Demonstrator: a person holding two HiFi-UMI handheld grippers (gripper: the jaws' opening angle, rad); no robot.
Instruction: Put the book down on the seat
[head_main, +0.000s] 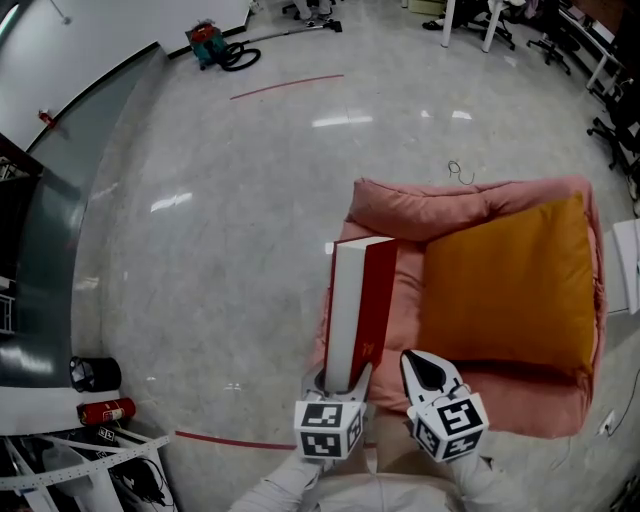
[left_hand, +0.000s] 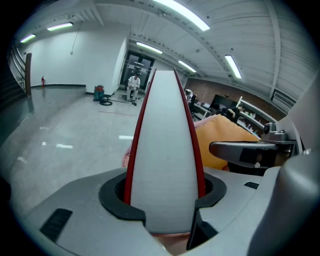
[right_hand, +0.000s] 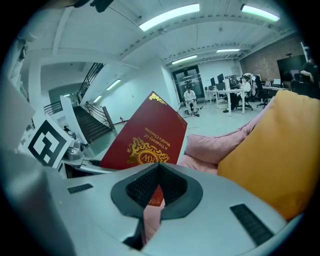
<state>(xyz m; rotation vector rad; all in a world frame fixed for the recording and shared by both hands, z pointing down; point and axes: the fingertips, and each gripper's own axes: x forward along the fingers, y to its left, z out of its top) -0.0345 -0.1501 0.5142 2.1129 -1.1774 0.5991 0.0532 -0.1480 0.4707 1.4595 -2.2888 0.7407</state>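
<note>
A pink seat stood on the pale floor (glossy, red-lined). An orange cushion lay on its right part.

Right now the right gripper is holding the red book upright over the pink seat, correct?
No, wrong gripper: the left gripper is holding the red book upright over the pink seat, as the left gripper view shows.

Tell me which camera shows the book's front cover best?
The right gripper view: the red book shows its gilt-emblem cover. The head view shows only page edges and a cover strip; the left gripper view, pages between red edges.
</note>
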